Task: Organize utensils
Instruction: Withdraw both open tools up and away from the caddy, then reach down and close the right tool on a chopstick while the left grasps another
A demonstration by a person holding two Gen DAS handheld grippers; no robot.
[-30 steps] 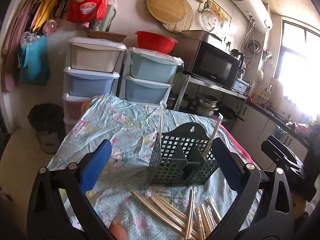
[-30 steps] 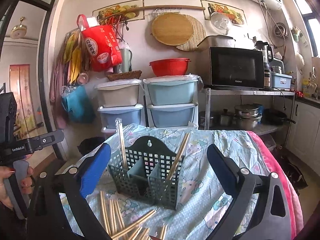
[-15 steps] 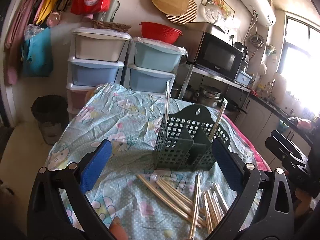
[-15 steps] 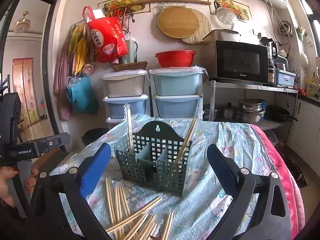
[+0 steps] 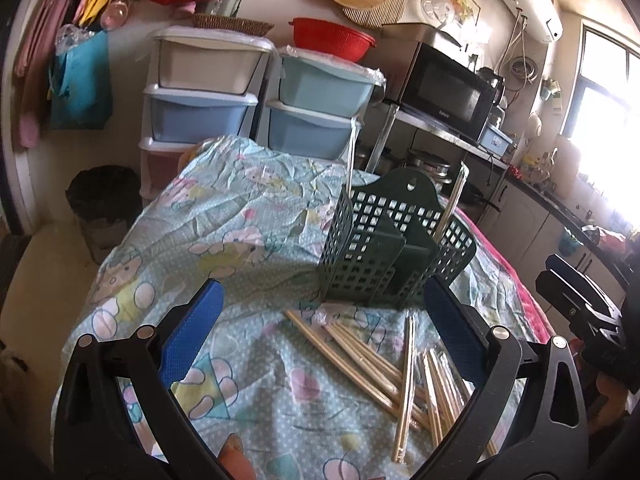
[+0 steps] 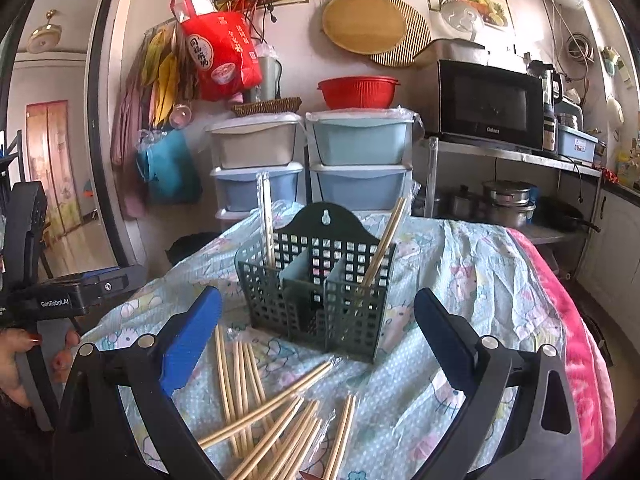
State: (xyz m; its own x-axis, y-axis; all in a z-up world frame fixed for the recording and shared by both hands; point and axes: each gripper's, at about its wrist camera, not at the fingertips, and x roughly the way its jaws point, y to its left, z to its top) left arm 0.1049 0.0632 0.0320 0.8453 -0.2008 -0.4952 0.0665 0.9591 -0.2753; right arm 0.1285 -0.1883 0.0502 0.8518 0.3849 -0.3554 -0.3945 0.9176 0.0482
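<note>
1. Green basket (image 6: 320, 280) stands upright on the bench (image 6: 472, 272), in the middle, with little walls inside that make boxes.
2. One pair of chopsticks in a clear wrapper (image 6: 266, 216) stands nearly straight up in the basket's left box.
3. One bare wooden pair (image 6: 384, 240) leans to the right in the right box. The middle box looks dark, and I cannot tell what is in it.
4. Many loose chopsticks (image 6: 272, 408) lie flat on the bench, just in front of the basket. They cross over each other in a messy pile. Some are in clear wrappers.
5. My right gripper (image 6: 318, 348) hangs above the pile. Its blue fingers (image 6: 188, 340) are spread wide and hold nothing.
6. My left gripper (image 5: 320, 344) is also above the pile, seen from the other side. Its blue fingers (image 5: 192, 336) are spread wide and hold nothing too.
7. A flowery blue cloth (image 5: 224, 224) covers the bench, full of wrinkles.
8. Behind the bench stand plastic drawers (image 6: 312, 160) with a red bowl (image 6: 358, 92) on top. A black microwave (image 6: 486, 104) sits on a metal shelf beside them.
9. A black bin (image 5: 104, 204) stands on the floor by the drawers.
</note>
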